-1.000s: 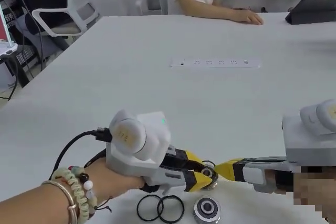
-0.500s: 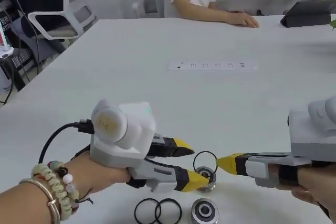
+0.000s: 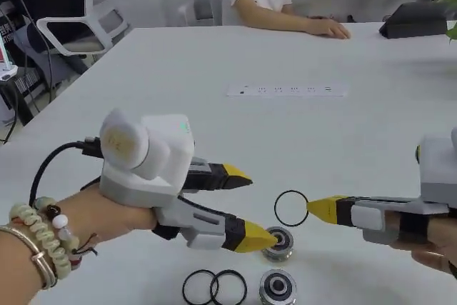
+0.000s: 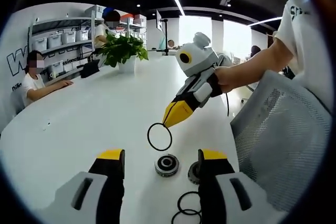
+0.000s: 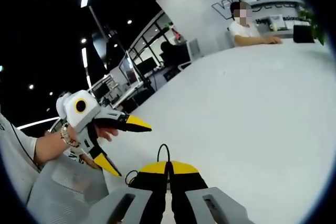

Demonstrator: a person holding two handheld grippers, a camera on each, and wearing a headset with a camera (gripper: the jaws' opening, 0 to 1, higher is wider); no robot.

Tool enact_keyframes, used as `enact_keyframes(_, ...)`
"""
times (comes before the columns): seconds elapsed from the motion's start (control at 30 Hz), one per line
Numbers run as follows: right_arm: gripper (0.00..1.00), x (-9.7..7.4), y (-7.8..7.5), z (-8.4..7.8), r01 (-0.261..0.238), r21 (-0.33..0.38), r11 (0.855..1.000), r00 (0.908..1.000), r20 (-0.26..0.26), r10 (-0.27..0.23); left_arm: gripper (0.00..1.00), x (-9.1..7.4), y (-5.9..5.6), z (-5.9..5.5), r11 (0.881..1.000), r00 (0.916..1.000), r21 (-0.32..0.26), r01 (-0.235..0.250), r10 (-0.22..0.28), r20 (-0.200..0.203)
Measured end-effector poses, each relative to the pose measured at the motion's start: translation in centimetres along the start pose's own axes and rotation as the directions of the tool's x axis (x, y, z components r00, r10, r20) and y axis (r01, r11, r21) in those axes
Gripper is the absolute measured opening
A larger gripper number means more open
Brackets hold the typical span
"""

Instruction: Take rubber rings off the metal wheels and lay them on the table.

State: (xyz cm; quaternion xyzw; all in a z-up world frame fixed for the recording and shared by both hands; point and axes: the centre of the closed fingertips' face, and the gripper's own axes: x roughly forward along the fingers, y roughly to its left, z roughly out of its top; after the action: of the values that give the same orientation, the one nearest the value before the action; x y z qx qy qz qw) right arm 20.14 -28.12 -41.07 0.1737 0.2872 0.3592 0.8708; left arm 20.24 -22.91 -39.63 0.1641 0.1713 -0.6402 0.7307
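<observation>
My right gripper point(image 3: 314, 209) comes in from the right, shut on a thin black rubber ring point(image 3: 291, 208) that hangs in the air just above a metal wheel point(image 3: 277, 241). That same ring point(image 4: 159, 136) dangles from the right gripper's yellow tip point(image 4: 176, 114) in the left gripper view; its top edge point(image 5: 164, 153) pokes up between the right gripper point(image 5: 168, 169)'s own jaws. My left gripper point(image 3: 251, 206) is open, its lower jaw beside the wheel. A second wheel point(image 3: 277, 287) and two loose rings point(image 3: 214, 287) lie at the near edge.
A white power strip point(image 3: 288, 91) lies mid-table. A person sits at the far side with a hand point(image 3: 332, 28) on the table. An office chair point(image 3: 86, 30) stands at the far left. A potted plant point(image 4: 122, 51) is on the table.
The ring has come off the wheel and moved up and right with my right gripper. My left gripper has let go of the wheel, opened and drawn back left.
</observation>
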Motion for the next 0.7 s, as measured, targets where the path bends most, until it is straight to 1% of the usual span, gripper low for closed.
enact_keyframes(0.07,0.00,-0.5,0.0,0.3,-0.001,-0.002,1.000,0.9999,0.010,0.001,0.60,-0.6,-0.4,0.4,1.000,0.9999,-0.001,0.009,-0.009,0.004)
enact_keyframes(0.13,0.00,-1.0,0.2,0.7,-0.009,0.004,1.000,0.9998,0.020,0.009,0.62,-1.3,-0.7,0.5,1.000,0.9999,0.022,0.012,-0.011,-0.007)
enact_keyframes(0.2,0.00,-1.4,0.2,1.1,-0.009,0.005,1.000,0.9994,0.033,0.009,0.65,-2.1,-1.0,0.7,1.000,0.9998,0.024,0.013,-0.013,-0.015)
enact_keyframes(0.23,0.00,-1.6,0.2,1.3,-0.009,0.006,1.000,0.9992,0.038,0.008,0.67,-2.4,-1.1,0.7,1.000,0.9998,0.023,0.014,-0.014,-0.017)
enact_keyframes(0.33,0.00,-2.1,0.4,1.8,-0.011,0.007,1.000,0.9984,0.056,0.010,0.71,-3.7,-1.5,0.6,0.999,0.9995,0.044,0.010,-0.008,-0.030)
enact_keyframes(0.4,0.00,-2.4,0.5,2.0,-0.010,0.004,1.000,0.9980,0.062,0.010,0.72,-4.8,-1.6,0.4,0.998,0.9989,0.058,-0.001,0.004,-0.047)
enact_keyframes(0.5,0.00,-2.5,0.7,2.4,-0.011,-0.006,1.000,0.9977,0.066,0.011,0.74,-6.2,-1.6,0.4,0.998,0.9984,0.068,-0.017,0.020,-0.053)
enact_keyframes(0.63,0.00,-2.7,1.2,2.7,-0.018,-0.022,1.000,0.9975,0.067,0.020,0.77,-8.0,-1.5,0.4,0.996,0.9972,0.069,-0.058,0.061,-0.043)
enact_keyframes(0.7,0.00,-2.7,1.3,2.8,-0.017,-0.029,0.999,0.9976,0.067,0.019,0.78,-8.5,-1.5,0.4,0.995,0.9966,0.067,-0.070,0.073,-0.038)
